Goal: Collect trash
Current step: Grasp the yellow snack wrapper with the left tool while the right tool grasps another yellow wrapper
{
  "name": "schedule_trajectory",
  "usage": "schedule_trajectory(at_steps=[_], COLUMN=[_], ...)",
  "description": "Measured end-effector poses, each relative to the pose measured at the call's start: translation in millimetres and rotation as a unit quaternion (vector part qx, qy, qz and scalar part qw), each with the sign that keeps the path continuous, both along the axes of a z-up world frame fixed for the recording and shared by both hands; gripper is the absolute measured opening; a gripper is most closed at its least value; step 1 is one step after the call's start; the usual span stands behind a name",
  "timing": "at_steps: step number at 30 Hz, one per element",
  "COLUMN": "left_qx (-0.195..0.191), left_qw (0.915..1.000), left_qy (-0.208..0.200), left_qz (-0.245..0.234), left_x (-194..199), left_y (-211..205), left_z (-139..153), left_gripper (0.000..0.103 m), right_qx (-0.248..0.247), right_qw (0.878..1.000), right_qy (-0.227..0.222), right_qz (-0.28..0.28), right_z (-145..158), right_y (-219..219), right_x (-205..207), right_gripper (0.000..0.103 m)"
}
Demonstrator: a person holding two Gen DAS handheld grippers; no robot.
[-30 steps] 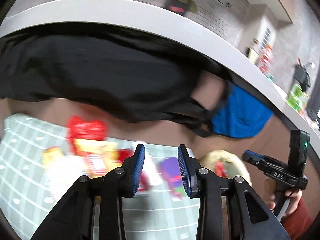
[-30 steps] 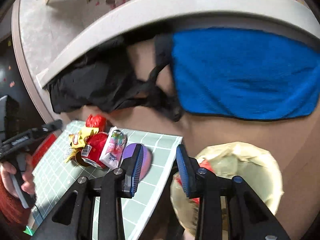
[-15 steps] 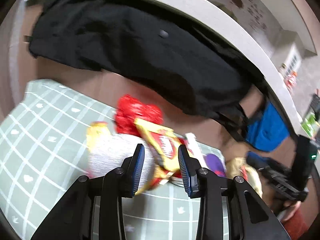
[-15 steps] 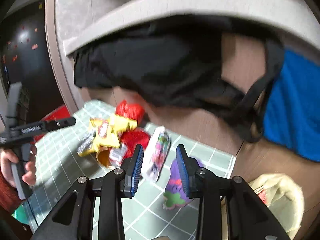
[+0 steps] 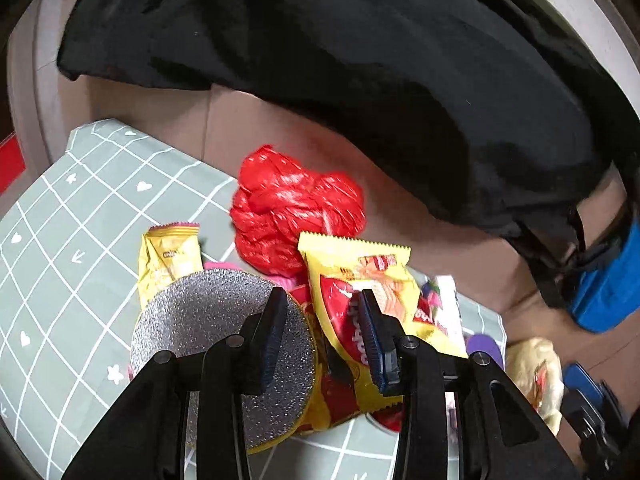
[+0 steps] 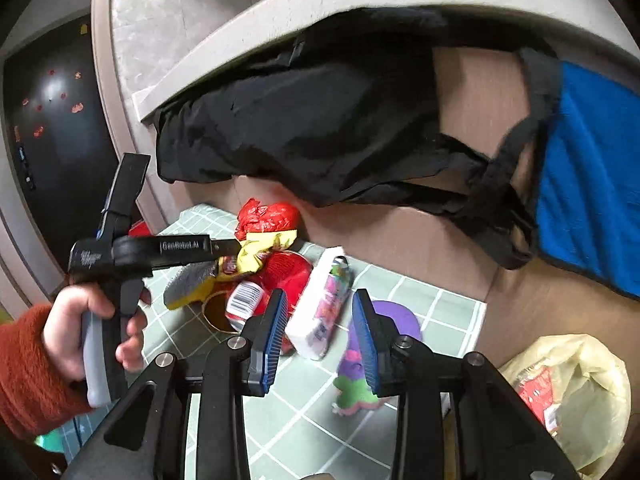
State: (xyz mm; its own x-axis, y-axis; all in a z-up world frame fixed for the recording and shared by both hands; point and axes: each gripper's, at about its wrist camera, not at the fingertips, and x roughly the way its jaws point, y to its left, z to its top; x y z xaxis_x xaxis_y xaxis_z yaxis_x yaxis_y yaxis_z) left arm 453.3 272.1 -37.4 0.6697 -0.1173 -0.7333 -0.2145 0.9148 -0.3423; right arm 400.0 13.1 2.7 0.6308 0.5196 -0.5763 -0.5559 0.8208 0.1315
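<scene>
A heap of trash lies on a green grid mat (image 5: 60, 240): a crumpled red plastic bag (image 5: 296, 212), a yellow-red snack wrapper (image 5: 360, 280), a small yellow wrapper (image 5: 168, 256), a silver glitter disc (image 5: 208, 332) and a white-pink packet (image 6: 324, 304). My left gripper (image 5: 322, 320) hangs low over the heap. Its jaws are closing, with the snack wrapper's left edge between them, and the pads are not seen pressing it. My right gripper (image 6: 320, 320) stands open above the white-pink packet, holding nothing. The right wrist view shows the left gripper (image 6: 236, 246) with its tip at the yellow wrapper.
A pale yellow trash bag (image 6: 568, 392) sits open on the brown floor right of the mat. A purple toy-like piece (image 6: 396, 316) and a red can (image 6: 248, 296) lie on the mat. Black cloth (image 5: 360, 60) and blue cloth (image 6: 592, 184) hang behind. An orange-red sleeve (image 6: 24, 368) is at the left.
My left gripper has dropped toward the heap, and the snack wrapper now sits between its fingers. The right gripper swung left from the trash bag to the mat, then held still.
</scene>
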Motion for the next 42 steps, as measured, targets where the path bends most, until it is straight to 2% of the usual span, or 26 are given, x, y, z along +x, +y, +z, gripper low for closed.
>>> schedule_trajectory(at_steps=[1,2,3,6,9,11,12,14,17,18,20,24,27,30,32,34,39,42], left_qx=[0.000,0.004,0.007,0.016,0.045,0.046,0.041,0.015,-0.023,-0.022,-0.013,-0.029,-0.053,-0.081,-0.090,-0.091,-0.078,-0.067], left_qw=[0.9999,0.9998,0.9995,0.9994,0.9982,0.9977,0.9977,0.9979,0.9974,0.9979,0.9986,0.9986,0.9981,0.9964,0.9956,0.9952,0.9962,0.9966], left_qy=[0.000,0.002,0.003,-0.007,-0.036,-0.049,-0.053,-0.060,-0.063,-0.057,-0.050,-0.042,-0.029,-0.025,-0.028,-0.036,-0.039,-0.042], left_qz=[-0.013,-0.022,-0.029,-0.028,-0.017,-0.012,-0.011,-0.019,-0.026,-0.021,-0.003,0.011,0.005,-0.001,0.000,0.001,-0.010,-0.021], left_x=[-3.1,-5.0,-11.1,-32.3,-59.7,-72.6,-77.5,-82.6,-82.6,-81.2,-83.0,-89.5,-89.2,-86.7,-84.4,-84.6,-75.1,-67.1], left_y=[-1.9,-2.7,-1.1,14.5,31.2,42.6,49.8,61.4,75.8,78.3,84.6,98.4,107.1,113.1,118.1,121.4,125.9,123.0], left_z=[0.6,1.5,2.8,12.6,32.0,41.1,44.6,45.7,33.2,26.7,13.6,-1.3,-9.1,-14.4,-15.4,-13.5,-8.9,-4.1], left_gripper=[0.025,0.008,0.004,0.004,0.004,0.004,0.004,0.004,0.010,0.020,0.031,0.040,0.041,0.041,0.041,0.042,0.042,0.042], right_qx=[-0.001,0.001,0.001,-0.030,-0.067,-0.086,-0.087,-0.056,-0.022,-0.017,-0.009,-0.009,-0.029,-0.069,-0.078,-0.071,-0.091,-0.089], right_qw=[1.000,0.999,0.999,0.998,0.995,0.993,0.992,0.995,0.998,0.998,0.997,0.997,0.997,0.995,0.992,0.991,0.987,0.987], right_qy=[0.023,0.034,0.042,0.060,0.063,0.069,0.072,0.072,0.059,0.053,0.052,0.036,0.032,0.062,0.089,0.106,0.113,0.109], right_qz=[0.007,0.011,0.012,-0.006,-0.025,-0.039,-0.046,-0.042,0.000,0.019,0.049,0.071,0.069,0.039,0.032,0.040,0.068,0.071], right_z=[-2.1,-4.4,-7.8,-21.9,-36.5,-47.5,-50.8,-47.6,-33.8,-28.7,-22.1,-15.3,-16.0,-30.7,-43.8,-49.9,-54.0,-51.2], right_y=[9.1,16.6,24.6,44.6,61.1,70.3,72.1,72.6,79.7,84.3,92.6,111.1,134.1,157.0,163.7,164.4,180.4,180.5], right_x=[8.8,14.9,21.7,42.2,54.8,64.2,67.0,65.1,52.7,48.3,44.3,44.3,53.4,75.5,84.4,86.9,86.3,85.0], right_gripper=[0.033,0.033,0.033,0.033,0.033,0.033,0.032,0.032,0.032,0.032,0.032,0.032,0.032,0.032,0.033,0.034,0.034,0.025])
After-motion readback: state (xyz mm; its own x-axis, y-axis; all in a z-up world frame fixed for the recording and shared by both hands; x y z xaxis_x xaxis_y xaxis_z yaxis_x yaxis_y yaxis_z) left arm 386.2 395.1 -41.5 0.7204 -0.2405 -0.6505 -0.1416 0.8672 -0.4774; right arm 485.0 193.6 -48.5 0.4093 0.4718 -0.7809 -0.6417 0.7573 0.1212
